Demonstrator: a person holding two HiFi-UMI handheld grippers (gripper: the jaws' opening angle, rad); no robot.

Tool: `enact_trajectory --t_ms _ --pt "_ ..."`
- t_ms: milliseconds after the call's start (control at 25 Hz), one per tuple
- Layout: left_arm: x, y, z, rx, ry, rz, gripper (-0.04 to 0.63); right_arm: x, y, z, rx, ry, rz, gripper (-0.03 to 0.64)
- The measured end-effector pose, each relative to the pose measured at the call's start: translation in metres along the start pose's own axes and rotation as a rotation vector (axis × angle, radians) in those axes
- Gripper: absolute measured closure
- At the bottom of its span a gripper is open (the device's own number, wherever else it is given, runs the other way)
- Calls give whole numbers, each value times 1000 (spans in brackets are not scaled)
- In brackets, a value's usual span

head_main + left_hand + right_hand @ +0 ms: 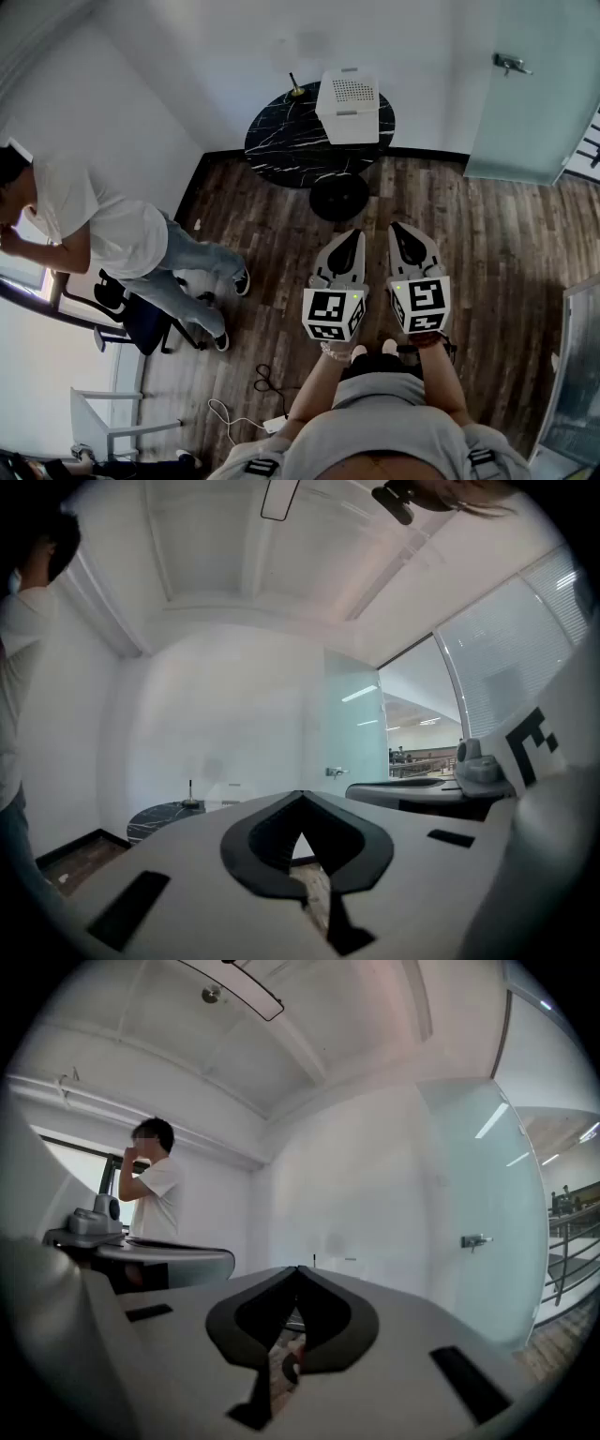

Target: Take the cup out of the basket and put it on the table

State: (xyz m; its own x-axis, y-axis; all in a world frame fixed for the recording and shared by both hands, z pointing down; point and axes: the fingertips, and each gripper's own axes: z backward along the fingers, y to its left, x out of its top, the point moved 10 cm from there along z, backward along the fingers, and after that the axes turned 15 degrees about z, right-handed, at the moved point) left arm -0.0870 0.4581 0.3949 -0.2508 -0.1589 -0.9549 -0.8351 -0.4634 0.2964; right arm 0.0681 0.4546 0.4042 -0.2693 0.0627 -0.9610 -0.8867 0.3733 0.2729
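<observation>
holding both grippers low in front of us, we are looking steeply down at a wood floor [506,244]. the left gripper [353,232] and the right gripper [397,228] are sitting side by side, near each other but apart, both pointing toward a round black table [281,141] farther ahead. in the left gripper view its jaws are pressing together, tips meeting, with nothing between them. in the right gripper view we are seeing the same: jaws closed tip to tip, gripping nothing.

a white basket [349,105] is standing on the right part of the table, its top perforated, and it is well apart from both grippers. the cup is not showing in any view, so we cannot tell whether it is lying inside the basket. a thin rod [294,87] on a small base is standing upright near the table's back edge, left of the basket. the table's dark foot [339,195] is resting on the floor between the tabletop and our grippers.

at left a person [94,230] in a white shirt and jeans is leaning on a chair [131,314], one hand raised to the head. a frosted glass door [534,94] with a metal handle [511,64] is standing at right. cables [267,380] are lying on the floor left of our legs.
</observation>
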Motion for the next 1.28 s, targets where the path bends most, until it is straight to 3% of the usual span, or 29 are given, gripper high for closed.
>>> enact_trajectory --t_ms 1280 --pt "-10 -22 -20 99 -29 16 591 -15 -34 -12 113 -45 -18 607"
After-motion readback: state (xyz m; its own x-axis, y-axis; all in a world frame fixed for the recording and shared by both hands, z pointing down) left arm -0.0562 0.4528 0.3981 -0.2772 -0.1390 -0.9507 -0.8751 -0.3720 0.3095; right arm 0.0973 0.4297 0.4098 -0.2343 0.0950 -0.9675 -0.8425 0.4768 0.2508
